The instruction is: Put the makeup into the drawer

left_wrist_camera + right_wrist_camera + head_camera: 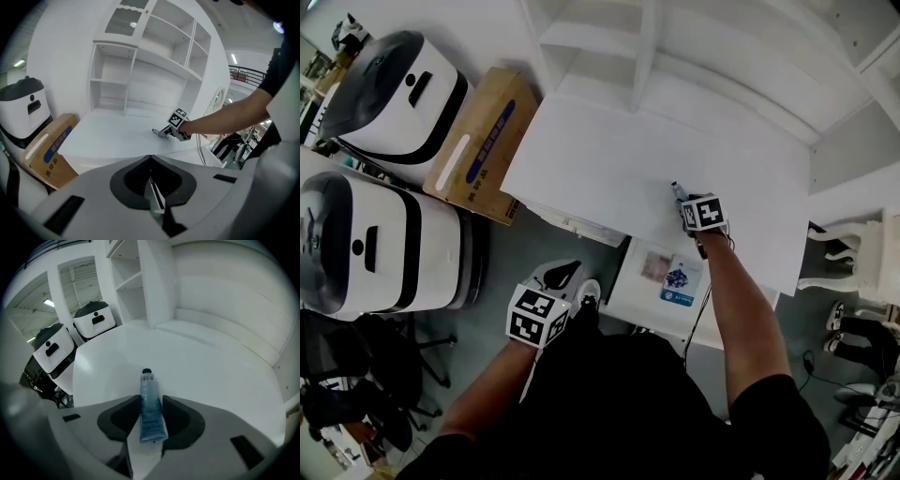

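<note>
A blue makeup tube (pixel 150 404) with a black cap lies on the white desk (pixel 609 159), cap pointing away from me. My right gripper (pixel 151 399) stands open astride the tube, one jaw on each side. From the head view the tube (pixel 677 191) peeks out ahead of the right gripper (pixel 684 201) near the desk's front right. My left gripper (pixel 567 274) is shut and empty, below the desk's front edge. It is just left of an open white drawer (pixel 630 281) holding printed cards. In the left gripper view the jaws (pixel 150 161) meet, with the right gripper (pixel 161 132) beyond.
White shelving (pixel 619 42) rises at the back of the desk. Two white-and-black machines (pixel 394 94) (pixel 375 244) and a cardboard box (pixel 483 141) stand left of the desk. A white chair (pixel 853 258) is at the right, a black office chair (pixel 375 366) lower left.
</note>
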